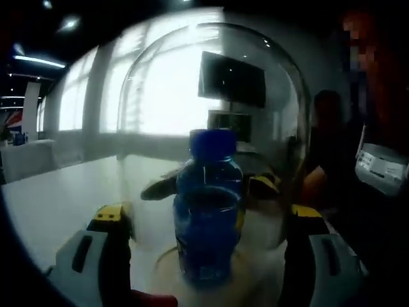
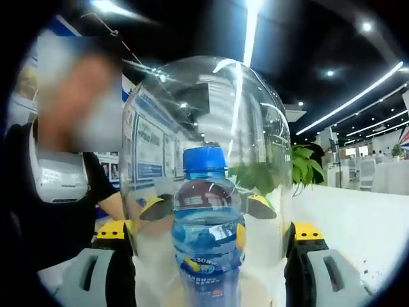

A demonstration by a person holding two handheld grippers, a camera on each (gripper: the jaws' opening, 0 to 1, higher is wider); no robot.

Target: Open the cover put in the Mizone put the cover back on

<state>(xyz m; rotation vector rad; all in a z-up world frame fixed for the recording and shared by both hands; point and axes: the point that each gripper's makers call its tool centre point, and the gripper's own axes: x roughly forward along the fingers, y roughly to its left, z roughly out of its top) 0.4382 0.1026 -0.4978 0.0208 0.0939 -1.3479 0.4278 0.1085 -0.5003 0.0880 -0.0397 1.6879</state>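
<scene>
Yellow-tipped jaws of the left tool (image 1: 208,220) rise at 7 and 5 o'clock in the left gripper view, spread wide w/ the clear dome cover (image 1: 214,128) between them; each tip sits right at the glass wall, but whether they actually press it I can't tell. Same story in the right gripper view: right tool (image 2: 208,233) jaws apart, flanking the cover (image 2: 204,147) from the opposite side, tips at or very near the wall, contact unclear. Through the glass each view picks up the other tool's yellow-and-black tips on the far side, so the two tools bracket the dome from opposing sides, prob. because a smooth round cover too wide for one tool needs two-sided support to be carried level. Mizone bottle (image 1: 208,204) stands upright inside the cover, dead centre, blue cap at 12 o'clock, blue label low on the body; in the right gripper view the bottle (image 2: 208,224) reads the same, upright and well clear of the walls. Cover's base seems to meet the white counter (image 1: 57,204) around the bottle, though the rim is blurred by fisheye and glare. Judging by that, bottle is in and cover is back over it, so the task looks at or near its end. A person in dark clothing (image 2: 57,204) is at 9 o'clock in the right gripper view, holding the rig. A green plant (image 2: 303,166) shows at 3 o'clock beyond the dome.
</scene>
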